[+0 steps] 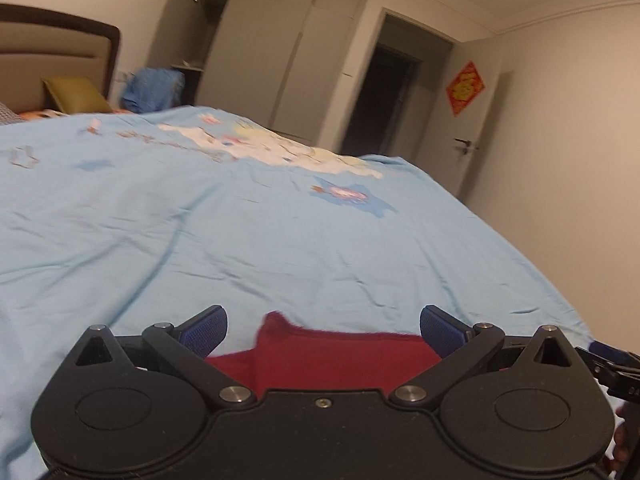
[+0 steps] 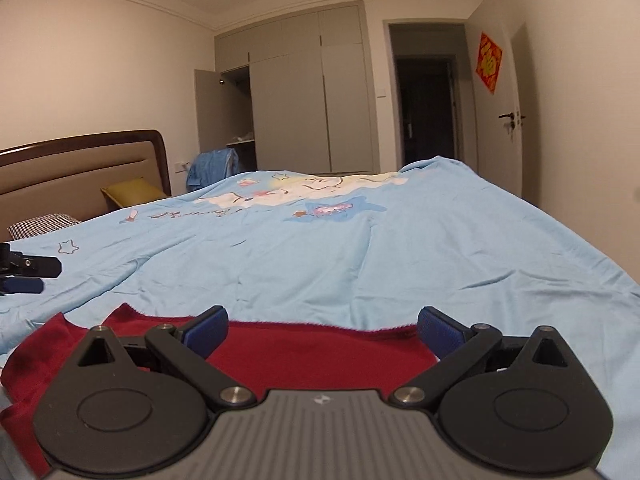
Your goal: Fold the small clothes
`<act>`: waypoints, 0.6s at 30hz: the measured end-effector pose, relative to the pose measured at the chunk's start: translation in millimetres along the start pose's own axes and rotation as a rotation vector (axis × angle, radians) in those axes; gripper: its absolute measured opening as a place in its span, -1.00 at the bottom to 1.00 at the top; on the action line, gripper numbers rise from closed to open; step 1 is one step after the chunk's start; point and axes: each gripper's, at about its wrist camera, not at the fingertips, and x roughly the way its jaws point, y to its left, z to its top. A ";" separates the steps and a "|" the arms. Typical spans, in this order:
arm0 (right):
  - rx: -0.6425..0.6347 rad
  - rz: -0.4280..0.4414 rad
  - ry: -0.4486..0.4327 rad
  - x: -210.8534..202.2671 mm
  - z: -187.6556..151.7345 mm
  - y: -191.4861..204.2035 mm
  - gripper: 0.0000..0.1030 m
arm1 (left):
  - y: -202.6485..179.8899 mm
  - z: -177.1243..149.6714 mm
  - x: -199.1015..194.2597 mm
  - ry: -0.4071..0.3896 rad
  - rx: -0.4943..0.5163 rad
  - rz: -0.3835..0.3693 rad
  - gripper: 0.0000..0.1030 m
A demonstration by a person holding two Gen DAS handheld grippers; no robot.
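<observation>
Left gripper (image 1: 323, 330): jaws spread wide, blue pads (image 1: 205, 327) far apart, nothing pinched between them. It hangs low over the red garment (image 1: 336, 354), which shows in the gap between the fingers; whether the pads touch the cloth cannot be told from this view.

Right gripper (image 2: 323, 330): jaws likewise spread wide, blue pads (image 2: 440, 330) well apart, gripping nothing. The red garment (image 2: 320, 354) fills the gap below and between its fingers and runs out past its left finger. Contact with the cloth cannot be told here either.

Red garment: lies on the light blue bedsheet (image 2: 360, 256), at the bed's near edge, right under both grippers. In the right wrist view its far hem runs roughly straight across, with one corner lifted into a low ridge toward the left. In the left wrist view a small peak of cloth stands up near the middle of the gap.

Relative to the garment: the left gripper's fingers also show at the left rim of the right wrist view, beside the garment's left end and above the sheet. The sheet's cartoon print (image 1: 280, 148) lies well beyond the garment. Headboard (image 2: 80, 168) and a yellow-green pillow (image 2: 132, 194) sit far off, beyond and left. A grey wardrobe (image 2: 304, 92) and an open door (image 2: 500, 120) bearing a red ornament (image 2: 489, 62) stand past the bed's far side.
</observation>
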 end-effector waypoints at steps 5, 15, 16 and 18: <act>-0.067 -0.023 -0.037 -24.2 -38.3 43.7 1.00 | 11.0 -37.4 -53.6 -0.012 -0.071 0.067 0.99; -0.164 -0.065 -0.043 -30.5 -91.0 85.3 1.00 | 43.2 -109.3 -87.6 0.072 -0.262 0.050 0.99; -0.169 -0.066 -0.037 -29.0 -94.4 87.8 1.00 | 44.6 -112.0 -85.5 0.085 -0.267 0.045 0.99; -0.179 -0.058 -0.018 -25.6 -102.0 91.3 1.00 | 43.7 -117.9 -81.0 0.093 -0.272 0.047 0.99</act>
